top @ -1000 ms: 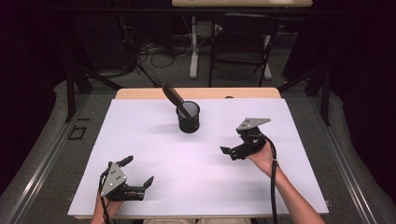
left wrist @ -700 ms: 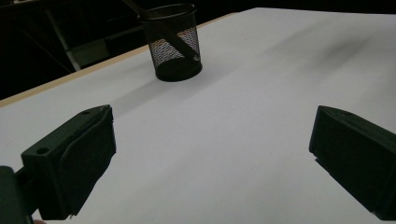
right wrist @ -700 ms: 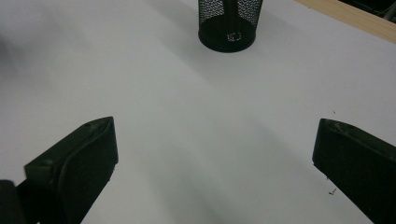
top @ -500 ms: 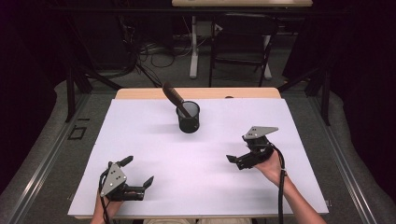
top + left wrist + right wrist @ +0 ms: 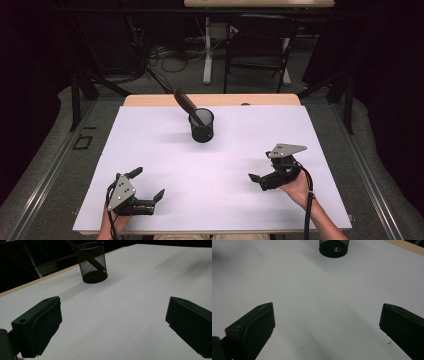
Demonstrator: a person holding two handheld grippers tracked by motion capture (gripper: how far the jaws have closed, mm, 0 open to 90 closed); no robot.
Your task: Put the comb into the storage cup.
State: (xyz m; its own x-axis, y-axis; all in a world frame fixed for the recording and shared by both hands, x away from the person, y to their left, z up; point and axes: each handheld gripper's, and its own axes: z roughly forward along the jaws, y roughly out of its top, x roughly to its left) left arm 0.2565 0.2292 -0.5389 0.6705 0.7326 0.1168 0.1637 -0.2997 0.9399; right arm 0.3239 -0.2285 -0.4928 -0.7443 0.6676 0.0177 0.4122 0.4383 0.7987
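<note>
A black mesh cup (image 5: 202, 126) stands on the white table cover (image 5: 235, 145) toward the far middle. A dark, long-handled tool (image 5: 185, 103) leans out of it to the upper left. My left gripper (image 5: 147, 184) rests near the front left edge, open with nothing between its jaws. In the left gripper view the left gripper (image 5: 112, 317) faces the cup (image 5: 93, 263) and the tool (image 5: 86, 255) across bare cover. My right gripper (image 5: 262, 168) is held at the front right, also open and holding nothing. The right gripper view has the right gripper (image 5: 327, 320) wide apart, with the cup's base (image 5: 334, 248) far ahead.
The wooden table edge (image 5: 150, 100) shows beyond the white cover. Behind the table are dark floor, cables (image 5: 165, 55) and table and chair legs (image 5: 207, 50). A cable (image 5: 307, 205) trails from the right gripper along the forearm.
The right gripper has drawn back from the cup toward the front right of the table. The left gripper, the cup and the tool have stayed put.
</note>
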